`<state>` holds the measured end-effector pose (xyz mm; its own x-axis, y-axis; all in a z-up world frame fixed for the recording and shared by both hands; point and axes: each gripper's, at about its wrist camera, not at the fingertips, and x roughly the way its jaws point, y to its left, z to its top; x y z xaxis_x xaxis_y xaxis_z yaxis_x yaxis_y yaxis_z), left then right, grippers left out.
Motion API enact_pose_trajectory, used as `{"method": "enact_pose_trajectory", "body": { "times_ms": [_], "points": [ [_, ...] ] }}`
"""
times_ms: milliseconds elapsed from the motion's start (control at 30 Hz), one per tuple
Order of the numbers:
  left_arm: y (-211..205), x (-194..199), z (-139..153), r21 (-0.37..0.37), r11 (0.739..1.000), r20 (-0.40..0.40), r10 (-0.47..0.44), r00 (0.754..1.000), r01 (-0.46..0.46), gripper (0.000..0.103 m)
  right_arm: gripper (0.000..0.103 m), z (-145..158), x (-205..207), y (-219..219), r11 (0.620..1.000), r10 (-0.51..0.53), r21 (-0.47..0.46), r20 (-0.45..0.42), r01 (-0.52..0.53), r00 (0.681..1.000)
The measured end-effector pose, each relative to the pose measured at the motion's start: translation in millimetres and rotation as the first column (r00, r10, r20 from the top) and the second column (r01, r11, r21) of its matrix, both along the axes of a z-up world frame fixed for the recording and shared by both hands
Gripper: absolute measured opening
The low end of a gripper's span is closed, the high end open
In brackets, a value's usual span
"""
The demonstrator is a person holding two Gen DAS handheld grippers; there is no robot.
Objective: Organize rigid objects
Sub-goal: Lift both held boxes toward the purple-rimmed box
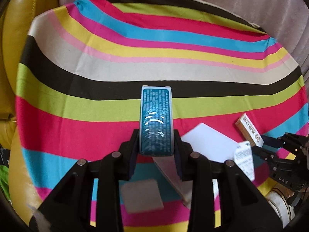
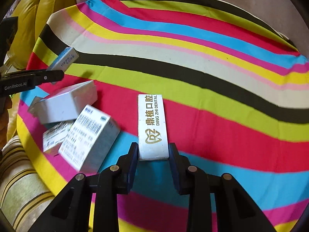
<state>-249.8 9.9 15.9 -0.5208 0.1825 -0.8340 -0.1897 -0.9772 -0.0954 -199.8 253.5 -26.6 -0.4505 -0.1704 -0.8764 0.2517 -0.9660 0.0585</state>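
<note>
Item one: teal box (image 1: 156, 123), printed face up, clamped at its near end in the left tongs (image 1: 156, 145) and held clear above the striped cloth (image 1: 115, 71).

Item two: white dental box (image 2: 152, 127), gold lettering, clamped likewise in the right tongs (image 2: 154, 150).

Unsorted: a heap of white boxes (image 2: 77, 123) at the near left of the right wrist view.

Step in hand: carrying, both pieces lifted. The next move likely calls for setting each down squarely on open cloth farther off, aligned, before releasing.
</note>
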Motion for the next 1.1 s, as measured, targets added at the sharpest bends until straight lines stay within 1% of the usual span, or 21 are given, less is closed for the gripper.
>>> {"method": "enact_pose_trajectory", "body": {
  "times_ms": [100, 300, 400, 433, 567, 733, 833, 1100],
  "points": [
    [1, 15, 10, 0.018, 1.000, -0.020, -0.005, 1.000, 0.005, 0.037, 0.033, 8, 13, 1, 1.000, -0.019, -0.017, -0.010, 0.019, 1.000],
    [7, 55, 22, 0.043, 0.999, -0.049, -0.012, 0.999, 0.015, 0.037, 0.033, 29, 46, 0, 0.998, -0.046, -0.043, -0.060, 0.043, 0.997],
    [12, 73, 23, 0.063, 0.998, -0.048, -0.025, 0.999, 0.028, 0.037, 0.033, 40, 62, -1, 0.997, -0.059, -0.048, -0.089, 0.055, 0.994],
    [12, 73, 20, 0.068, 0.997, -0.046, -0.027, 0.999, 0.030, 0.037, 0.033, 44, 70, 0, 0.997, -0.066, -0.052, -0.097, 0.062, 0.993],
    [20, 92, 21, 0.079, 0.995, -0.048, -0.050, 0.998, 0.053, 0.037, 0.033, 55, 93, 2, 0.996, -0.088, -0.037, -0.129, 0.084, 0.988],
    [34, 114, 23, 0.078, 0.993, -0.053, -0.085, 0.995, 0.089, 0.037, 0.033, 65, 121, 8, 0.993, -0.114, -0.045, -0.146, 0.108, 0.983],
    [42, 124, 28, 0.076, 0.991, -0.064, -0.105, 0.992, 0.110, 0.037, 0.033, 67, 134, 12, 0.991, -0.133, -0.050, -0.156, 0.126, 0.979],
    [69, 147, 32, 0.096, 0.980, -0.056, -0.169, 0.984, 0.174, 0.037, 0.033, 71, 164, 27, 0.981, -0.190, -0.062, -0.168, 0.182, 0.967]
  ]
}}
